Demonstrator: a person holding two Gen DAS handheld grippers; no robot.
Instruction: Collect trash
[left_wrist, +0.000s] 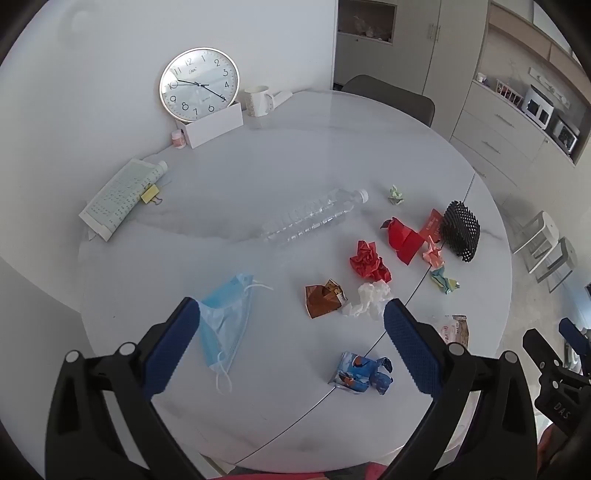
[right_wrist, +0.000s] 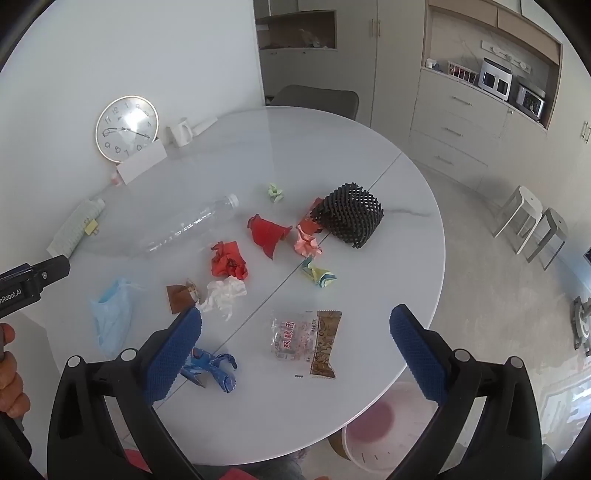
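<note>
Hovering above the round white worktop (right_wrist: 369, 177), both grippers carry nothing: the left gripper (left_wrist: 291, 343) has its jaws spread wide, and the right gripper (right_wrist: 295, 343) likewise has its jaws spread. Between the left jaws and slightly ahead lie a brown folded wrapper (left_wrist: 322, 300) and a white crumpled tissue (left_wrist: 371, 297), the tissue close to the right-hand jaw tip. A blue face mask (left_wrist: 225, 321) lies against the left-hand jaw, pleated and rumpled, its long axis running away from the jaws with ear loops at both ends. A crumpled blue wrapper (left_wrist: 364, 373) sits low between the left jaws, nearer the right-hand one. Between the right jaws lies a clear snack packet (right_wrist: 306, 343) with red print and a brown patterned strip, flat, its long axis roughly across the gap. Farther ahead are a red paper ball (right_wrist: 228, 260), a red folded sheet (right_wrist: 267, 232), a pink paper wad (right_wrist: 308, 242) and a black foam net sleeve (right_wrist: 349, 214). A clear plastic bottle (left_wrist: 314, 218) lies on its side, cap pointing away to the right. A pink-bottomed bin (right_wrist: 376, 424) stands below the worktop edge, between the right jaws.
</note>
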